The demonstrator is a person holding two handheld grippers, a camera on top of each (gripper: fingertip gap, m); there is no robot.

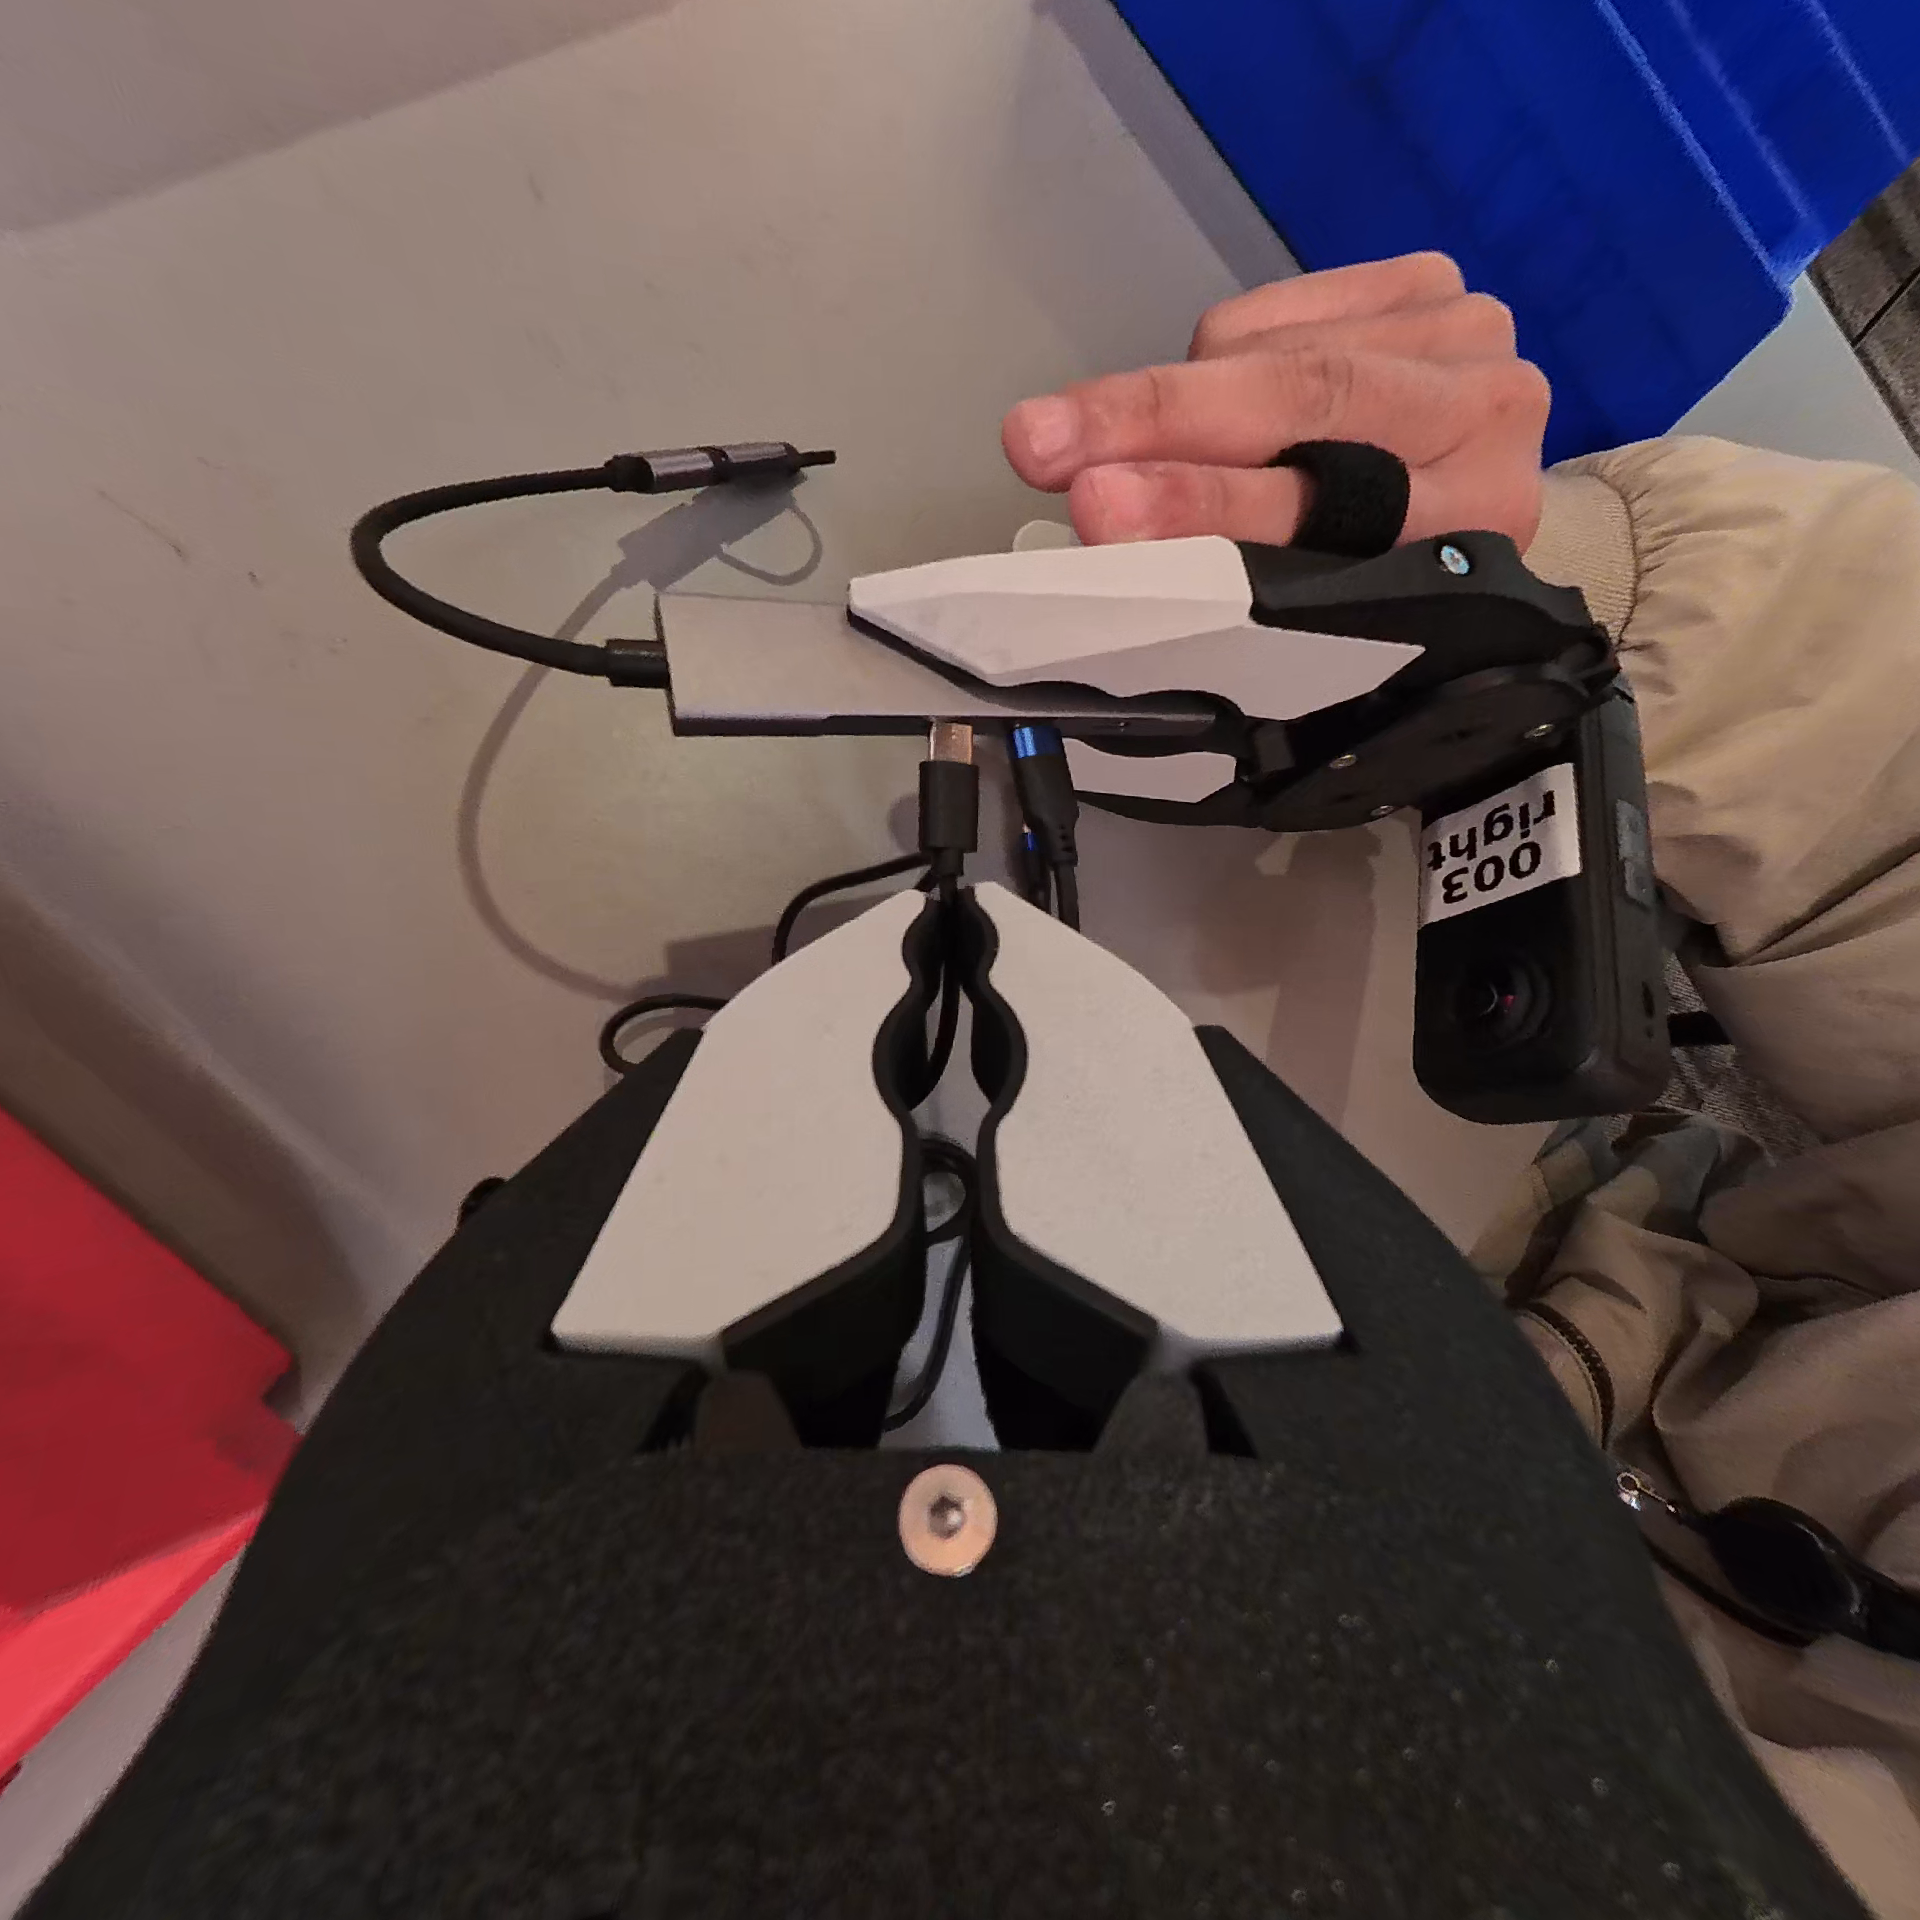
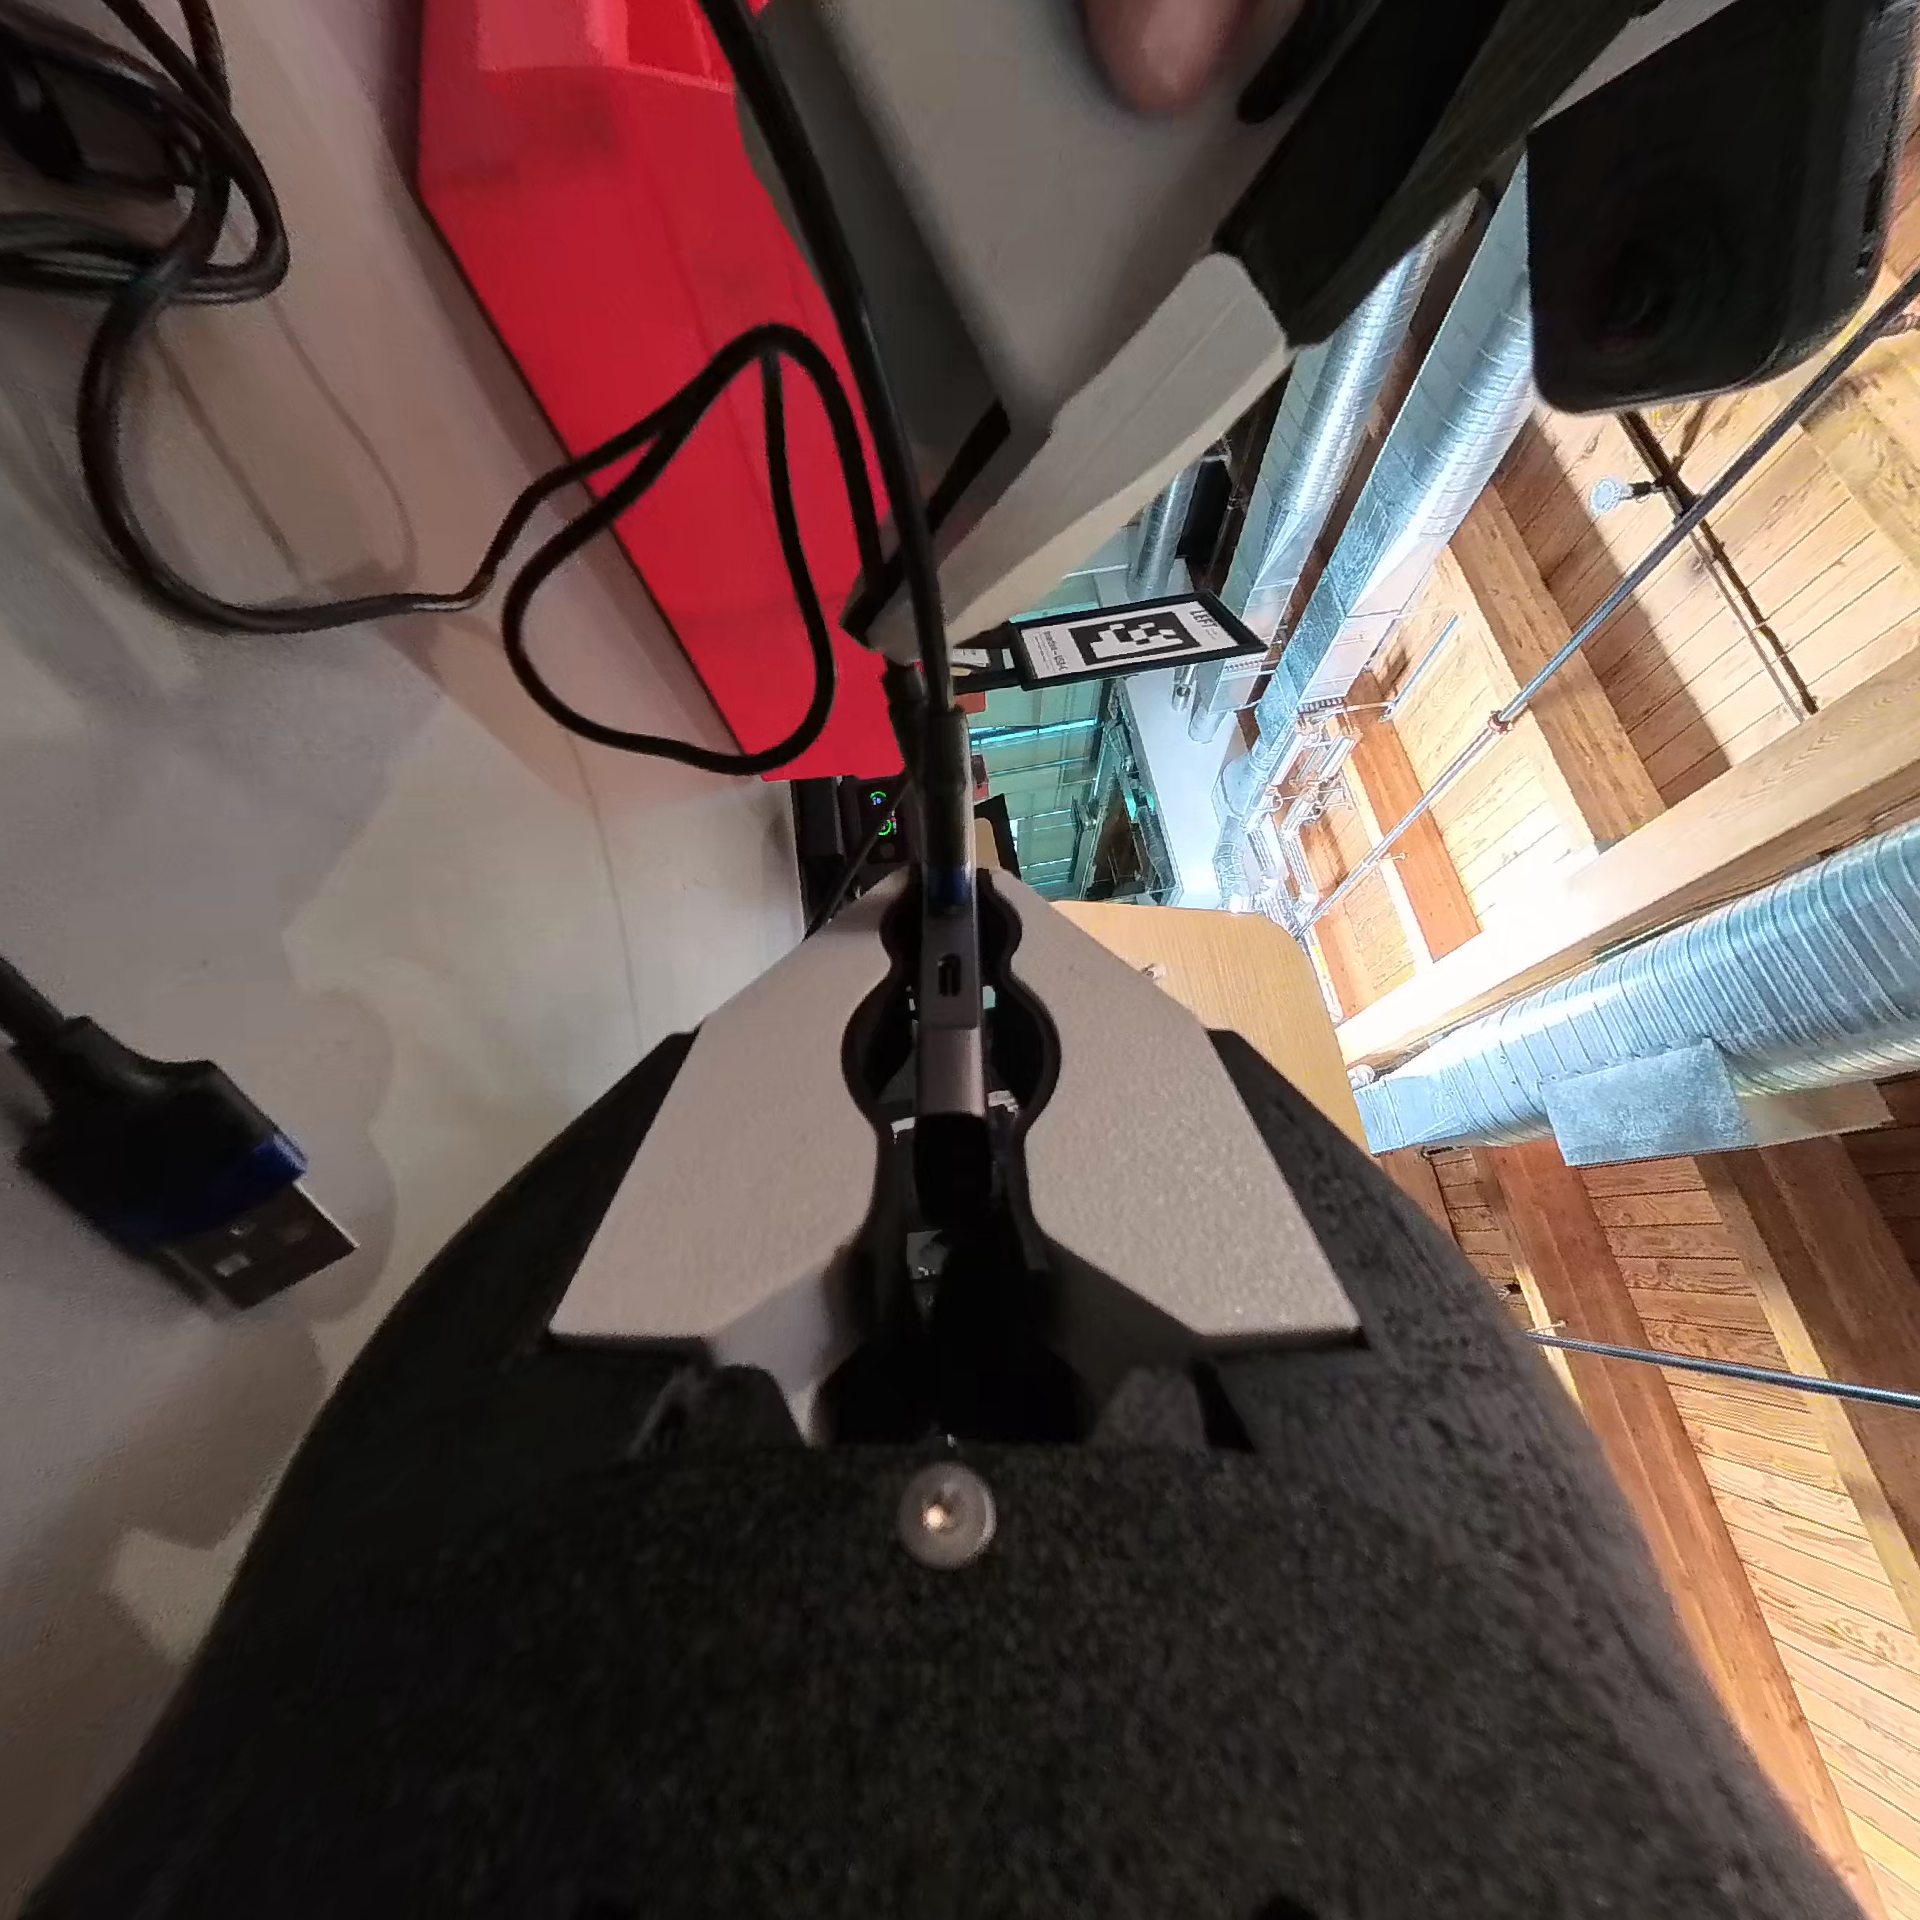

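My left gripper (image 1: 948,896) is shut on a thin black cable just behind its small black plug (image 1: 948,805). The plug's metal tip touches the near edge of a flat grey hub (image 1: 769,665); how deep it sits I cannot tell. A blue-collared plug (image 1: 1039,750) sits in the hub beside it. The hub's own short cable (image 1: 416,592) curls left. My right gripper (image 2: 951,883) is shut on the hub (image 2: 951,997), seen edge-on, and holds it above the table. The right gripper also shows in the left wrist view (image 1: 935,644), with a hand on it.
A red bin (image 2: 623,312) stands on the white table (image 2: 312,883), and a blue bin (image 1: 1558,156) stands at the far side. A loose USB plug with a blue insert (image 2: 208,1216) and loops of black cable (image 2: 665,582) lie on the table.
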